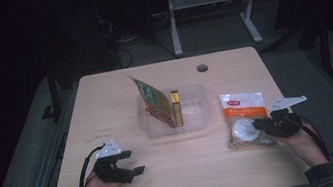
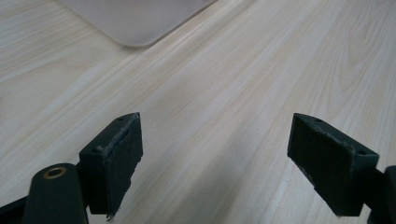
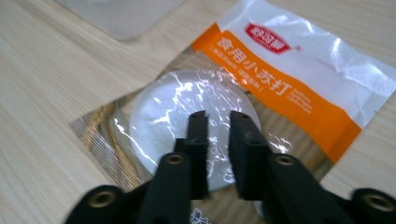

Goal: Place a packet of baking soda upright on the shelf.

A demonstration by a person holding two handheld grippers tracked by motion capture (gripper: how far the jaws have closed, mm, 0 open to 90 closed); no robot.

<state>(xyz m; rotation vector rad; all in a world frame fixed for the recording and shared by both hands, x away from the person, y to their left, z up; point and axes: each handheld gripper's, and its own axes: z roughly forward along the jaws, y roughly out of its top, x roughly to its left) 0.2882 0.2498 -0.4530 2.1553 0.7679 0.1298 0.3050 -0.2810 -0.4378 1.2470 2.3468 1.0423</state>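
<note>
Right claw [image 3: 218, 123] over pouch [image 3: 243, 102] edge

Tray [image 1: 194, 122] sits mid-surface [image 1: 107, 118]; packet [image 1: 154, 101] and box [image 1: 176, 108] stand upright inside it, packet left of box. Pouch [image 1: 242, 104] lies right of tray, apart from it.

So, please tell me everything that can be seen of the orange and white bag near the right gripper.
The bag is a flat pouch of glossy, crinkled plastic. It has a white top with a red label, an orange band with white characters, and a clear lower part showing a round white mass. It lies flat on the wooden table, right of the clear tray. The right gripper has its nearly shut jaws pinching the film.
</note>
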